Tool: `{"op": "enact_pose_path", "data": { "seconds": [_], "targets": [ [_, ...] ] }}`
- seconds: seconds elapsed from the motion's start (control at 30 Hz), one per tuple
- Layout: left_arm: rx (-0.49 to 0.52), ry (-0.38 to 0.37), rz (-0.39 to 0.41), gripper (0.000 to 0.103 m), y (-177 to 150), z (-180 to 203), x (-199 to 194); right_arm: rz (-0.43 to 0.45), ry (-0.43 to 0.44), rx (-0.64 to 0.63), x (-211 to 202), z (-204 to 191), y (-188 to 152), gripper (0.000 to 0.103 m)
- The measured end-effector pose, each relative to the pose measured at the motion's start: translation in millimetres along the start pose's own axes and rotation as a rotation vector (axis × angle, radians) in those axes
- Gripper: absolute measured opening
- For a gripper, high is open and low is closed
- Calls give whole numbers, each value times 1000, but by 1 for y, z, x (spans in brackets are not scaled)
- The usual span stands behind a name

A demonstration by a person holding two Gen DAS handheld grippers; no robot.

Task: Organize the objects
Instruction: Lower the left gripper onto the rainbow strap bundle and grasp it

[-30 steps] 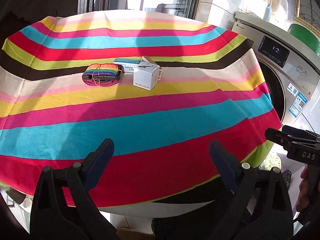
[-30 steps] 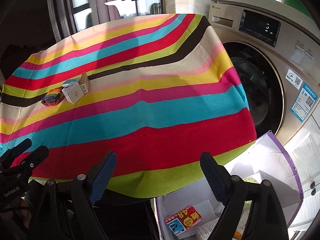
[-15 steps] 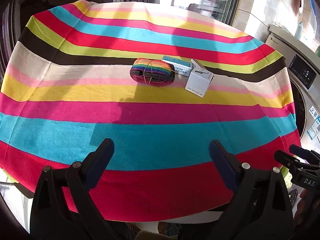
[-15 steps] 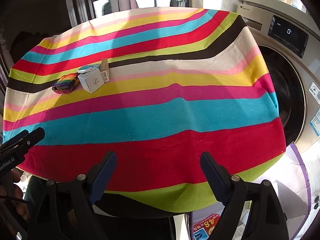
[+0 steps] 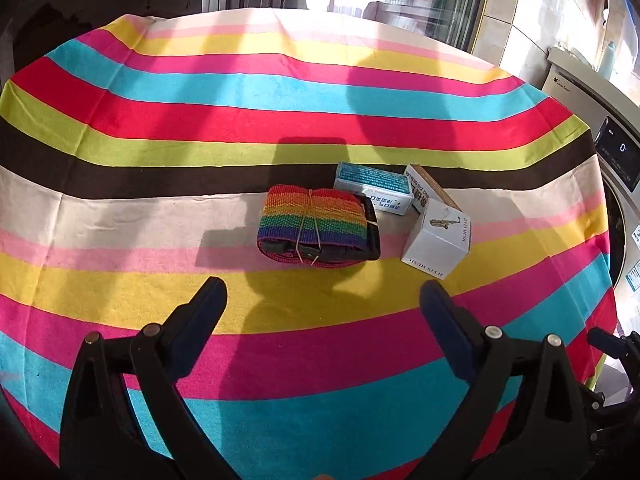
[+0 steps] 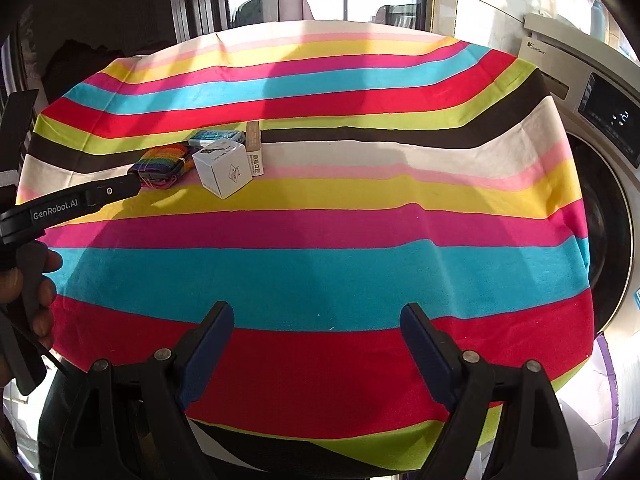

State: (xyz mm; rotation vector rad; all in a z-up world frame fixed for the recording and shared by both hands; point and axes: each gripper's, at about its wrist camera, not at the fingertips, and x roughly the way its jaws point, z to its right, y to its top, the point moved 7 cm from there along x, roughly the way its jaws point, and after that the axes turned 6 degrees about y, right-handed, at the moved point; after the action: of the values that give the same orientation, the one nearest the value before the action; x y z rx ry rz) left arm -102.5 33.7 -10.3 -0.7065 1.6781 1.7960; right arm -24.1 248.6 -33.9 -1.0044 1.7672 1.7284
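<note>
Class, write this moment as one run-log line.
left gripper: open, empty | right gripper: open, empty | rainbow strap, white box: on tablecloth, untouched

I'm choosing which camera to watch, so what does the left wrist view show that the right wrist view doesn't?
Left wrist only: the strap's black buckle and the elastic band tying it.

Right wrist only: the person's hand holding the left gripper's handle, and the washing machine door.

Both: the striped tablecloth, rainbow strap, white box, blue-topped box and each camera's own open gripper.
</note>
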Motion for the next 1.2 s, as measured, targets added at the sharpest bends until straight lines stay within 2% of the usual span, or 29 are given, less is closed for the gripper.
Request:
{"op": "enact_pose_path", "data": {
  "seconds": [0.17,0.4,0.57,0.63,0.67,0.73,0.8,1.0,1.1,1.2],
  "targets": [
    [7,5,-23,101,11,1,21,3,8,-30,4,-9,7,86],
    [17,52,-54,102,20,-5,44,11,9,-37,13,-12,22,86],
    [18,37,-90,102,20,-4,62,11,4,-49,21,-16,33,86],
    [-1,15,-81,102,22,-5,62,11,-2,-57,25,-18,35,86],
    [-3,12,-74,101,23,-6,61,8,-5,-61,27,-20,36,86],
    [10,-5,-83,89,22,-2,63,2,-9,-64,31,-24,37,86],
    [28,21,-86,83,22,0,64,-7,-25,-64,35,-26,37,86],
    [28,22,-89,83,23,-2,65,-27,-37,-67,44,-36,37,86],
    [27,25,-94,90,23,-3,67,-33,-39,-77,46,-40,37,86],
    [17,38,-95,91,23,-6,67,-33,-42,-78,47,-41,38,86]
  ]
}}
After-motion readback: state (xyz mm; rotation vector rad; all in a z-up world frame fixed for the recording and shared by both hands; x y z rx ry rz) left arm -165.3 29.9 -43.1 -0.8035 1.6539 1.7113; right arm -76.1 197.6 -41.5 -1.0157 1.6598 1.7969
